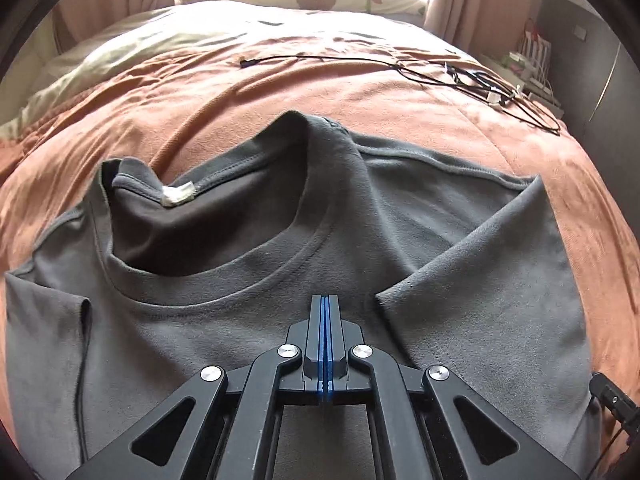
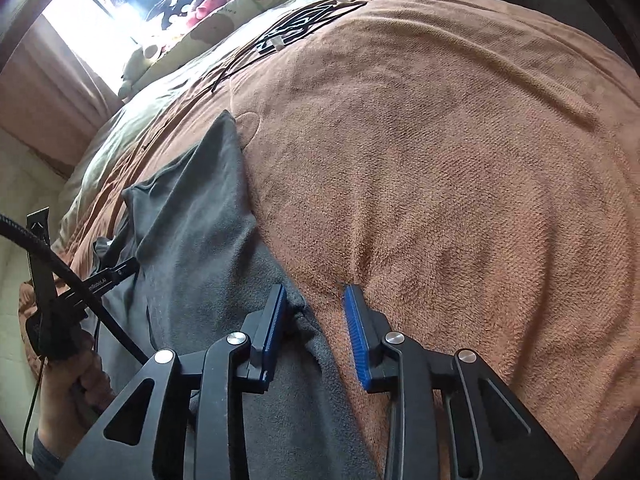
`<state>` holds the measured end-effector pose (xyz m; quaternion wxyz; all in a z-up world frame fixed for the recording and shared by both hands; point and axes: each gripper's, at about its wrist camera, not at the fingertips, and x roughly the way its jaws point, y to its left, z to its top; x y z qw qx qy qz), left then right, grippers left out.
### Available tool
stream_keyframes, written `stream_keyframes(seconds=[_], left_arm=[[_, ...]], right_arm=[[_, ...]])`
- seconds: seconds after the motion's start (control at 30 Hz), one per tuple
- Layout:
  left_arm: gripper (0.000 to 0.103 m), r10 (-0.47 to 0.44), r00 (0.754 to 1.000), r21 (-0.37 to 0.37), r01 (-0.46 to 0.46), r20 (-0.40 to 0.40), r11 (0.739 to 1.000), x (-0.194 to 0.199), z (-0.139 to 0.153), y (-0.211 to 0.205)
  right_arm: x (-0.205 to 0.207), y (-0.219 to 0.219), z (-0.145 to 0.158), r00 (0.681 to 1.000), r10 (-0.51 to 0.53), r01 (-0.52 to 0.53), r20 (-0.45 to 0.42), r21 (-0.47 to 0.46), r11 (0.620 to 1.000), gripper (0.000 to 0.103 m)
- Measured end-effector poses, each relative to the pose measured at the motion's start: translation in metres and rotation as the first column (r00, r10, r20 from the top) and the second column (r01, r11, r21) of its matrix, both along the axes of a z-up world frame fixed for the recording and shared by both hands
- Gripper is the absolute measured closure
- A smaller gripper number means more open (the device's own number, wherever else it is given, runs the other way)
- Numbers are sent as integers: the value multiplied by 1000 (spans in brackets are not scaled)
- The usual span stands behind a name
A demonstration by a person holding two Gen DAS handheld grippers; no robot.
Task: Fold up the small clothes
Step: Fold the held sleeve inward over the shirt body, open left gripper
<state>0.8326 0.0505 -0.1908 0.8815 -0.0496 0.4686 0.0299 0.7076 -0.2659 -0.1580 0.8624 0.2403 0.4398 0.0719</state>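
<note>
Left gripper (image 1: 326,300) jaws together, right gripper (image 2: 318,292) jaws apart, above grey T-shirt (image 1: 248,320) on orange bedspread (image 2: 440,160).

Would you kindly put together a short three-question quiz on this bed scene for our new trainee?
1. True or false: the right gripper is open, with the edge of the grey T-shirt between its fingers.
2. Multiple choice: the left gripper is (a) wide open, (b) shut above the shirt's chest, (c) out of view.
3. Short answer: what lies on the orange blanket beyond the shirt's collar, toward the far right of the bed?

Key
1. True.
2. b; whether it pinches any fabric cannot be told.
3. A tangle of black cables.
</note>
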Motion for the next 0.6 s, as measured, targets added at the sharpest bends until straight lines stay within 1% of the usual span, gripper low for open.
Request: stream_keyframes(seconds=[0.07,0.13,0.2,0.27,0.37,0.43,0.47,0.5,0.53,0.6], left_arm=[[103,-10,1000,1,10,10,1000,-3,5,3],[103,-21,1000,-19,21,6,1000,-6,11,7],[103,-38,999,-59,39,12,997,-11,20,14],[103,-52,999,-58,52,17,997,-17,28,20],[102,-59,998,-63,59,8,996,-29,34,31],[102,-58,998,-64,57,-1,996,-38,37,41],[102,-57,998,-57,57,-3,997,-45,39,46],[102,-56,998,-49,56,-3,997,-51,41,51],[102,-53,999,-43,53,-2,998,-58,44,57],[102,-40,999,-48,39,-3,998,-73,48,72]], right_arm=[[0,-2,4,1000,-6,6,0,6,1000,77],[-1,-2,13,1000,-15,15,27,-19,1000,77],[-2,2,22,998,16,-16,60,-9,1000,77],[-2,9,25,997,42,-42,66,-5,999,77],[-2,25,28,994,79,-75,70,-55,996,77],[-1,31,22,994,96,-92,45,-101,991,77],[0,29,19,996,87,-82,32,-126,989,77],[0,24,15,998,56,-54,11,-151,987,77],[0,15,9,1000,16,-18,-13,-157,987,77],[-1,3,3,1000,1,-2,-6,-83,997,77]])
